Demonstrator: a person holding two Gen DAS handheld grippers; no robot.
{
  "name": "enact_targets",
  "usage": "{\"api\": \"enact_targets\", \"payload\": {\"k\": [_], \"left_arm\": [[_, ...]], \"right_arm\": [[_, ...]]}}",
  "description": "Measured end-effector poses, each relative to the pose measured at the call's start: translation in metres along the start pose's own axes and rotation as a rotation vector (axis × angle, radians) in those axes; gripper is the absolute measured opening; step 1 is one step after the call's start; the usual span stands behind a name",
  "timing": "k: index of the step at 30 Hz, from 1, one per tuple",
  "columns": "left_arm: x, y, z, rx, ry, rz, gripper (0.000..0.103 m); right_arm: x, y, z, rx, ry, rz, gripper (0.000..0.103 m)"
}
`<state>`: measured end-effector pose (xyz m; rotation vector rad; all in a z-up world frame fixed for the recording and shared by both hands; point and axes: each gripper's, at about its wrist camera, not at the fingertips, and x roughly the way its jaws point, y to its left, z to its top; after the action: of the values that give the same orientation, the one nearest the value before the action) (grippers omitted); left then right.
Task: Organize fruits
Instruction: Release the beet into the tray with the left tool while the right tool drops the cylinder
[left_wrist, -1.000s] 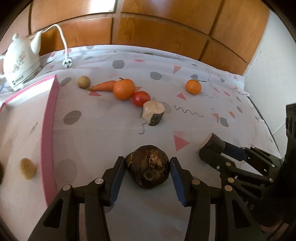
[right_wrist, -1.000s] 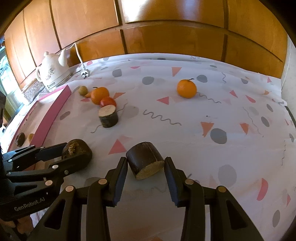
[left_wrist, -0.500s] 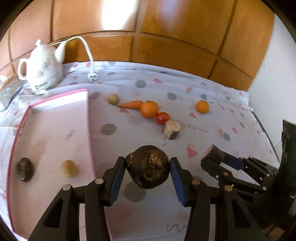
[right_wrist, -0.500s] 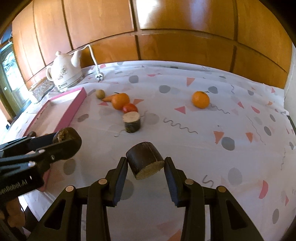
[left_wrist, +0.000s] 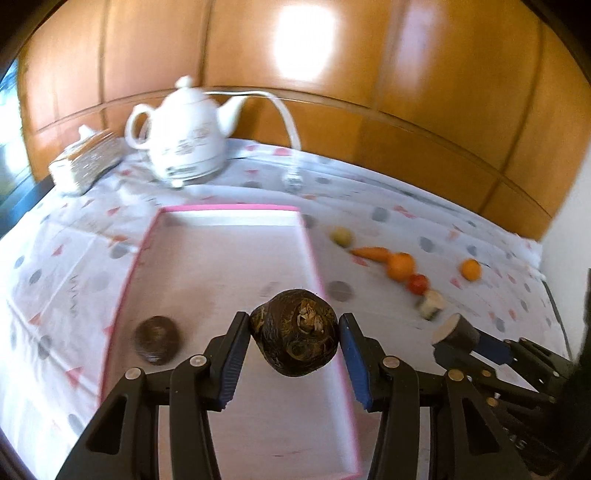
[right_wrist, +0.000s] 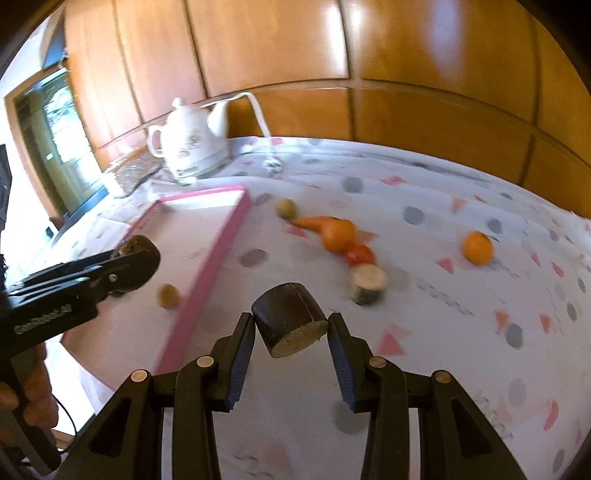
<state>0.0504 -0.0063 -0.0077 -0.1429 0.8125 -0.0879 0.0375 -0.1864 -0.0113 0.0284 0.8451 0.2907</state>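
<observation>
Fruit and roots lie scattered on a bench (left_wrist: 424, 206) under a white cloth printed with grey dots and pink triangles, backed by orange wood panelling. The left tool (left_wrist: 293, 341) is closed on a dark round root (left_wrist: 295, 332), its blue pads pressed to both sides, and holds it in the air above the near right part of a pink-rimmed tray (left_wrist: 221, 258). Inside that tray, in the left wrist view, a dark round piece (left_wrist: 157, 339) lies near the left rim; the right wrist view shows a small yellowish-brown piece (right_wrist: 169, 295) in the tray close to its pink right edge. The right tool (right_wrist: 291, 332) is closed on a dark cut cylinder (right_wrist: 290, 319) with its pale cut face turned toward the camera, held above the cloth just right of the tray's near corner. Further out on the cloth, right of the tray, sit a small greenish round fruit (right_wrist: 286, 208), a carrot (right_wrist: 310, 222), a large orange (right_wrist: 339, 235) touching the carrot's end, a red tomato (right_wrist: 359, 254) against the orange, and a short cut stump with a pale top (right_wrist: 367, 282) just beside the tomato. A second orange (right_wrist: 477, 247) lies well apart to the right. A white teapot-shaped kettle (left_wrist: 184, 136) with a white cord (left_wrist: 284, 114) stands beyond the tray, and a patterned box (left_wrist: 86, 160) sits to its left. Part of a person's hand (right_wrist: 22, 387) grips the left tool's handle at the left edge of the right wrist view.
</observation>
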Motion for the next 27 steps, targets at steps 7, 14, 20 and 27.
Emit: {"api": "enact_targets", "payload": {"k": [7,14,20,27], "left_arm": [[0.003,0.055,0.006,-0.094,-0.002,0.082,0.050],[0.009,0.084,0.014,-0.139,-0.002,0.129,0.050],[0.014,0.094,0.015,-0.164,-0.008,0.154,0.052],[0.013,0.091,0.009,-0.187,-0.002,0.163,0.054]], "right_arm": [[0.017,0.044,0.020,-0.047,0.016,0.105,0.041],[0.041,0.092,0.034,-0.102,0.050,0.176,0.041],[0.057,0.114,0.047,-0.122,0.046,0.170,0.042],[0.065,0.113,0.042,-0.108,0.062,0.139,0.042]]}}
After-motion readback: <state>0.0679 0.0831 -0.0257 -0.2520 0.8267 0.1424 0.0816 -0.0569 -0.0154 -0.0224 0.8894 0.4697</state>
